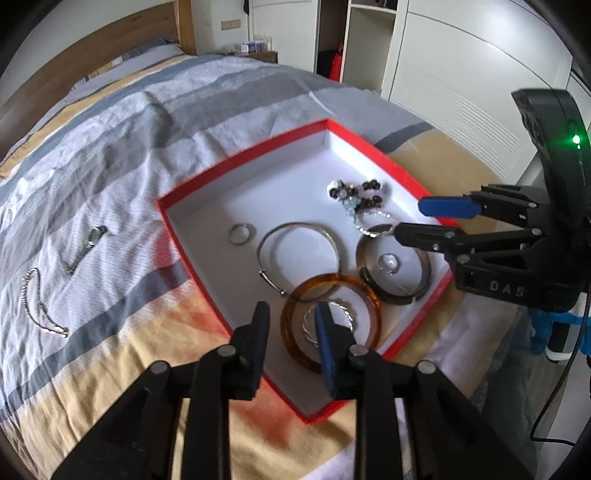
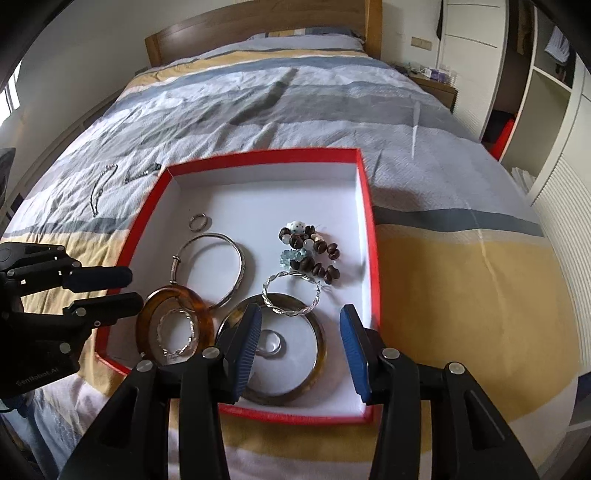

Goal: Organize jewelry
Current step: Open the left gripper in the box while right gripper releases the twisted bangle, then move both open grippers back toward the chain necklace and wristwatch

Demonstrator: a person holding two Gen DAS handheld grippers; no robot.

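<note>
A red box with a white inside lies on the bed. In it are a silver bangle, an amber bangle, a dark bangle, a bead bracelet, a twisted silver bangle and a small ring. Two chains lie on the bedspread left of the box. My left gripper is open and empty over the box's near edge. My right gripper is open and empty over the dark bangle.
The striped bedspread covers the bed, with a wooden headboard behind. A nightstand and white wardrobes stand to the right of the bed. A cable hangs at the right.
</note>
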